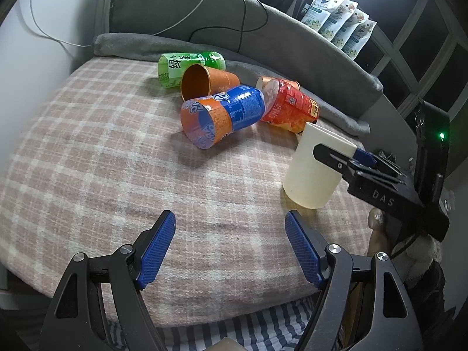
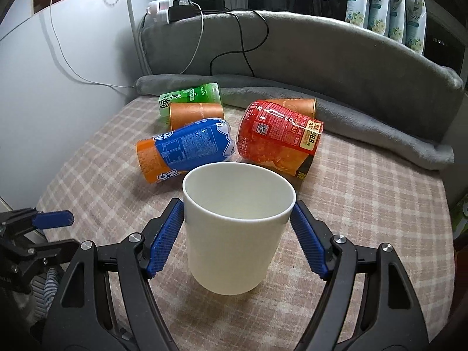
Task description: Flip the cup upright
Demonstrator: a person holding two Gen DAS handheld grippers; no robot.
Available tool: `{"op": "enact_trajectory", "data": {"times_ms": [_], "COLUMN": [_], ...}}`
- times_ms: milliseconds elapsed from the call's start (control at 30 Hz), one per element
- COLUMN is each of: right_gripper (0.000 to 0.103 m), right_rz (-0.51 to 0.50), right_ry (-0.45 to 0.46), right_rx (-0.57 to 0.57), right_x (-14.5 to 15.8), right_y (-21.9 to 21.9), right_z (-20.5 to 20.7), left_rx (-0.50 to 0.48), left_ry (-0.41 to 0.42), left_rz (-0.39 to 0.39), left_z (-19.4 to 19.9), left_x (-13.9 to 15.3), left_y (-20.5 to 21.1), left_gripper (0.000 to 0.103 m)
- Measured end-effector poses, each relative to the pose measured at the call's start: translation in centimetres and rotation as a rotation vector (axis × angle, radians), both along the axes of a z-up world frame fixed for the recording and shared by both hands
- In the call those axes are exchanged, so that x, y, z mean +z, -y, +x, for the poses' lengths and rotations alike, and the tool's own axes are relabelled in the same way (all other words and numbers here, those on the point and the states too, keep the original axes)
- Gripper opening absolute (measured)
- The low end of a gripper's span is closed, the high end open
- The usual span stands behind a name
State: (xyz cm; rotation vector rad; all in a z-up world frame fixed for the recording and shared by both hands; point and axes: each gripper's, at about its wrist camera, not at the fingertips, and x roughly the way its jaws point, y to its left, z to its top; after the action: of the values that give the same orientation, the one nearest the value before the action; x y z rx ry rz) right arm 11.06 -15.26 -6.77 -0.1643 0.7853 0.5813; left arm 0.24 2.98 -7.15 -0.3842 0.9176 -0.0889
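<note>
White cup [image 2: 237, 228] stands upright near the blanket's [image 2: 380, 204] right edge, right gripper [image 2: 237, 242] straddling it, pads barely released; left gripper [image 1: 229, 251] gapes empty.

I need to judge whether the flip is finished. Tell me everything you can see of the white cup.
The white cup is plain cream-white, smooth and matte, apparently plastic or paper, tapering to a narrower base. It stands upright, mouth up, looking empty, on the pink plaid blanket, in front of the toppled cups. The right gripper brackets it just below the rim; its left pad seems to touch the wall, while the right pad looks slightly off it. The left wrist view shows the cup at a slight lean, perhaps lens distortion.
</note>
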Motion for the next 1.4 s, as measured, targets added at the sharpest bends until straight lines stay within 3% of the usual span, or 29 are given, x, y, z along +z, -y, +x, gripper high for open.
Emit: {"op": "enact_trajectory", "data": {"times_ms": [233,767,900,1400], "right_gripper": [0.078,0.078,0.089,0.089], "right_rz": [-0.018,0.01,0.022,0.081], "right_ry": [0.052,0.06,0.072,0.091], "right_rx": [0.02,0.017,0.024,-0.043], "right_x": [0.1,0.0,0.1,1.8], "right_y": [-0.1,0.8,1.1,5.1], "right_z": [-1.9,-3.9,-4.3,-6.5], "left_rx": [-0.009,-0.021,-0.029,-0.045], "left_ry": [-0.002,0.013,0.018,0.073], "left_rz": [-0.001,0.01,0.015,0.077], "left_z": [0.1,-0.3,-0.3,-0.4], "left_x": [0.0,0.6,0.8,2.1], "left_y": [0.4,1.0,1.3,2.7], "left_gripper": [0.077,0.077,0.077,0.077]}}
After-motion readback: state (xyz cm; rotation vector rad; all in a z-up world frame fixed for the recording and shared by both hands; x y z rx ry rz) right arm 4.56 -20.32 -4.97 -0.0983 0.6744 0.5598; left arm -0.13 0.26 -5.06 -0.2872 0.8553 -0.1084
